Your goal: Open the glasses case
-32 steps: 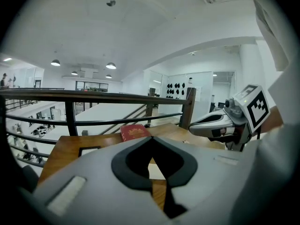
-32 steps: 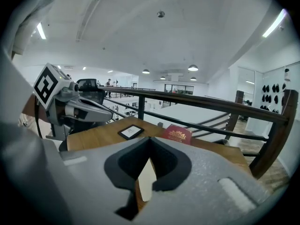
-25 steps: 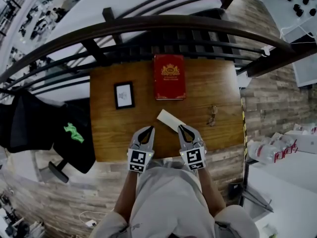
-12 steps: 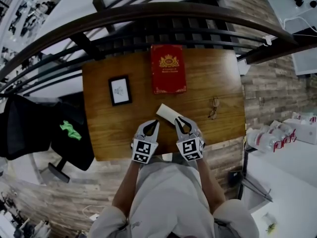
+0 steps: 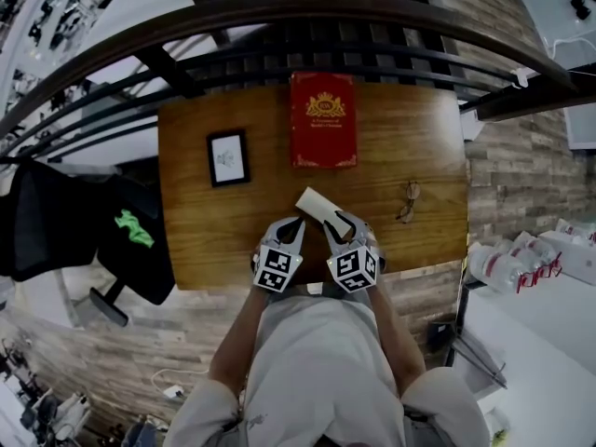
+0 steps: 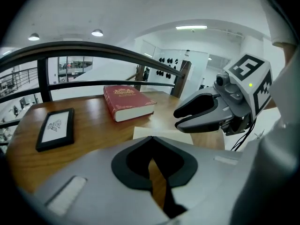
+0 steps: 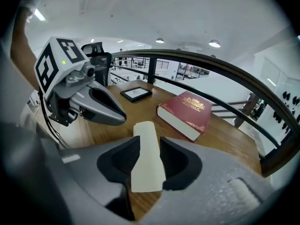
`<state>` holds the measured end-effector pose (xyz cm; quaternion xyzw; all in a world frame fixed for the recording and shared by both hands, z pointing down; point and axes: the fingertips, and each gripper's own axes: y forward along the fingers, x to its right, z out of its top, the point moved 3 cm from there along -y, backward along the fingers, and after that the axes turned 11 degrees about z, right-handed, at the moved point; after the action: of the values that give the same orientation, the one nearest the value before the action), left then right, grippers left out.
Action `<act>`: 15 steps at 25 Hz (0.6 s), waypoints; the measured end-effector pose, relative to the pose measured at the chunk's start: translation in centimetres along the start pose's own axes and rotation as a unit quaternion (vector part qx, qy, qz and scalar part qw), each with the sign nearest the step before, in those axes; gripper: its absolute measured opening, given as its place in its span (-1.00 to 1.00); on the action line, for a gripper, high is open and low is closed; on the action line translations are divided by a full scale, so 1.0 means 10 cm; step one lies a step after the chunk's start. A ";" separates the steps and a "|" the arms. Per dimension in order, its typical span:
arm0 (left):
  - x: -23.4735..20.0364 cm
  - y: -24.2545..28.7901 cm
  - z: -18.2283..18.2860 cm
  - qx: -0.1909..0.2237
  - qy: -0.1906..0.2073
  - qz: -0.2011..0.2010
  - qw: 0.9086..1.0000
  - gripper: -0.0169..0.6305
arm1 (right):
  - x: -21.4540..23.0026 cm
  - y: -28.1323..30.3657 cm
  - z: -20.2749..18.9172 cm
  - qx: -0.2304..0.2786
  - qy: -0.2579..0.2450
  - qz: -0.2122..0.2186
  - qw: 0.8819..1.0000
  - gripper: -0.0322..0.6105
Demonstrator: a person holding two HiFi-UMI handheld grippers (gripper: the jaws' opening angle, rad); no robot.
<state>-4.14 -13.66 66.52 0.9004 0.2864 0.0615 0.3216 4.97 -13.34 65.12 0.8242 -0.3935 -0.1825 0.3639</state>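
Note:
The cream glasses case (image 5: 315, 202) lies shut on the wooden table (image 5: 200, 236), slanted, near the front edge. My right gripper (image 5: 336, 220) hovers over the case's near end. In the right gripper view the case (image 7: 147, 158) shows in the gap of my right gripper (image 7: 150, 140), whose jaws are opening and do not press it. My left gripper (image 5: 296, 222) is just left of the case, shut with nothing in it. In the left gripper view my left gripper (image 6: 152, 138) points at the case (image 6: 180, 136), with the right gripper (image 6: 178, 117) above it.
A red book (image 5: 322, 119) lies at the table's far side, a small black picture frame (image 5: 228, 157) to the left, folded glasses (image 5: 408, 203) to the right. A dark curved railing (image 5: 307, 17) runs behind the table. A black chair (image 5: 121, 236) stands at the left.
Both grippers have come down and closer to the case's near end. The right gripper's jaws, shut before, now stand apart over the case.

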 end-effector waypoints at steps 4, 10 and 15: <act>0.03 0.10 -0.10 -0.016 -0.004 0.007 1.000 -0.89 | -0.02 0.09 -0.09 -0.016 -0.011 0.014 1.000 -0.37; 0.02 0.20 -0.20 -0.035 -0.014 0.023 0.999 -0.89 | -0.05 0.20 -0.22 -0.037 -0.015 0.030 0.999 -0.20; -0.01 0.27 -0.25 -0.045 -0.023 0.034 0.998 -0.89 | -0.07 0.30 -0.32 -0.059 -0.026 0.034 0.997 -0.10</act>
<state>-3.74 -14.05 70.15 0.8955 0.2450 0.0647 0.3660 4.88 -12.60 69.53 0.7824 -0.4188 -0.2144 0.4080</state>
